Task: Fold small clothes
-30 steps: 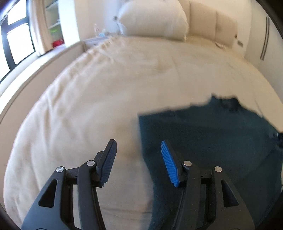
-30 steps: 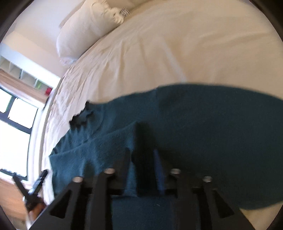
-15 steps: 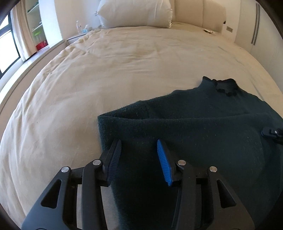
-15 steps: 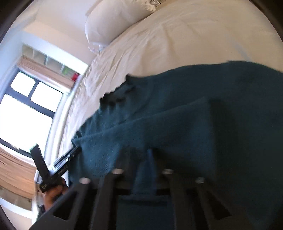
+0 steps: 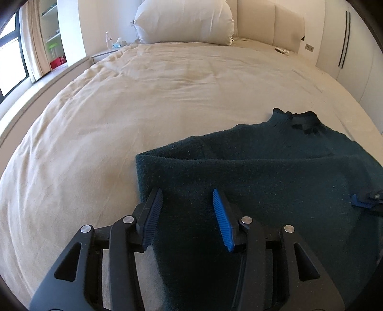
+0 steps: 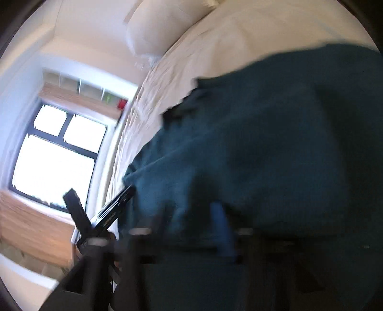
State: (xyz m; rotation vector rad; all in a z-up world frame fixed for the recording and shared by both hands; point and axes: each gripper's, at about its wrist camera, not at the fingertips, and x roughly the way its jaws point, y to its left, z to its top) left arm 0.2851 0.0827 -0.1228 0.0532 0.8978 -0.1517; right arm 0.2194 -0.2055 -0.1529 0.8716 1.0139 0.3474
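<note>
Left wrist | left gripper (image 5: 188, 205) level, spread over sweater (image 5: 275, 181) edge | right gripper (image 6: 191, 222) blurred, grip unclear

Cream bed (image 5: 143, 107), white pillow (image 5: 184, 21), bright window (image 6: 55, 162)

Home bedroom — wide cream bed (image 5: 148, 100), pillow (image 5: 184, 21), padded headboard (image 5: 270, 24), window (image 6: 55, 158)

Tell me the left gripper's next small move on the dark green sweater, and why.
Probably ease the left gripper down and shut it on the sweater near its left edge. Its jaws stand open over that folded edge, gripping nothing, while the right gripper sits at the sweater's far side on the bed.
</note>
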